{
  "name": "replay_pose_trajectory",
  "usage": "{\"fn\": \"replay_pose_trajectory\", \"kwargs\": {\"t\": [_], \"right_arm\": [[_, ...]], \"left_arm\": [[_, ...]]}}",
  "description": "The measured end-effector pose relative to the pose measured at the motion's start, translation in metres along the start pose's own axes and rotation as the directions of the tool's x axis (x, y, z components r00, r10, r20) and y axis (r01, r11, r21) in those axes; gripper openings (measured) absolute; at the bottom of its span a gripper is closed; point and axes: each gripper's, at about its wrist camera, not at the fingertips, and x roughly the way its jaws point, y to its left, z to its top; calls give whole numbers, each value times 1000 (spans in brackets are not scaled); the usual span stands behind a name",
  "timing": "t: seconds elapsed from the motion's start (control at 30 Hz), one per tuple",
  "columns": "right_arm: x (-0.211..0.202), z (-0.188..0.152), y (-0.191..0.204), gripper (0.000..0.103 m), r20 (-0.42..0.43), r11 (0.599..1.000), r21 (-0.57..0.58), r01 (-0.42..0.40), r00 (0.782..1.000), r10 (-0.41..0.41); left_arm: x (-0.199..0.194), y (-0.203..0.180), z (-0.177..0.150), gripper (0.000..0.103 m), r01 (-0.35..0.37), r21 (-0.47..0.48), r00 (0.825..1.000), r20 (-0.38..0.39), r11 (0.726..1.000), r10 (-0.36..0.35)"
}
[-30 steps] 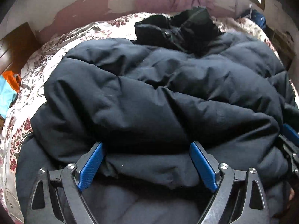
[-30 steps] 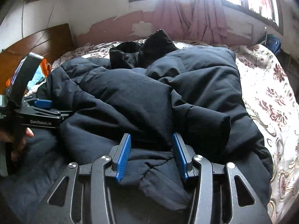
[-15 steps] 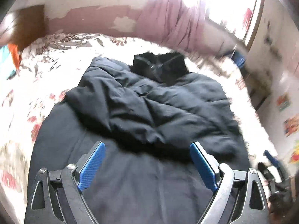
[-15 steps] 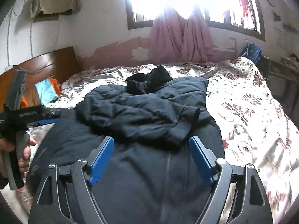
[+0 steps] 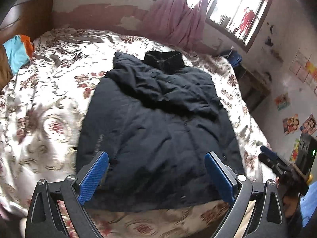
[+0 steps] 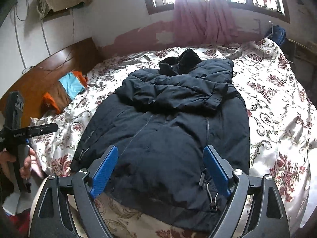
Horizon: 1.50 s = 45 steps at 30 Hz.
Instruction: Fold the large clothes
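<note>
A large dark navy padded jacket [image 5: 158, 123] lies flat on the bed, collar at the far end, both sleeves folded across its chest; it also shows in the right wrist view [image 6: 168, 129]. My left gripper [image 5: 156, 176] is open and empty, held above the jacket's near hem. My right gripper [image 6: 160, 170] is open and empty, also above the near hem. The left gripper appears at the left edge of the right wrist view [image 6: 29, 130]. The right gripper appears at the right edge of the left wrist view [image 5: 277, 162].
The bed has a white floral bedspread [image 6: 277, 109]. Orange, brown and light blue clothes [image 6: 65, 91] lie by the wooden headboard [image 6: 49, 69] on the left. A pink curtain [image 6: 204, 13] hangs under the window. A dark bag [image 6: 277, 33] sits at the far right corner.
Both grippers have pulled back and up from the jacket's folded sleeves to the near hem. The right gripper has opened and let go of the sleeve fabric. The whole jacket now shows.
</note>
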Motion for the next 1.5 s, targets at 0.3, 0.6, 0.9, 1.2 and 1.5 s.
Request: {"fn": "replay_pose_trajectory", "kwargs": {"t": [0.3, 0.6, 0.9, 1.2, 1.5], "right_arm": [[117, 127, -21, 84, -60, 998, -48, 49, 997, -52], [210, 159, -48, 84, -85, 985, 116, 124, 990, -115], [205, 172, -77, 84, -298, 996, 20, 90, 951, -80], [265, 232, -104, 84, -328, 999, 20, 43, 944, -34], [361, 314, -102, 83, -245, 992, 51, 119, 964, -103]], "left_arm": [[69, 74, 100, 98, -100, -53, 995, -8, 994, 100], [156, 99, 187, 98, -197, -183, 971, 100, 963, 218], [176, 65, 212, 98, -201, -171, 971, -162, 965, 173], [229, 31, 278, 98, -208, -204, 970, -167, 957, 175], [340, 52, 352, 97, -230, -171, 963, -179, 958, 200]]}}
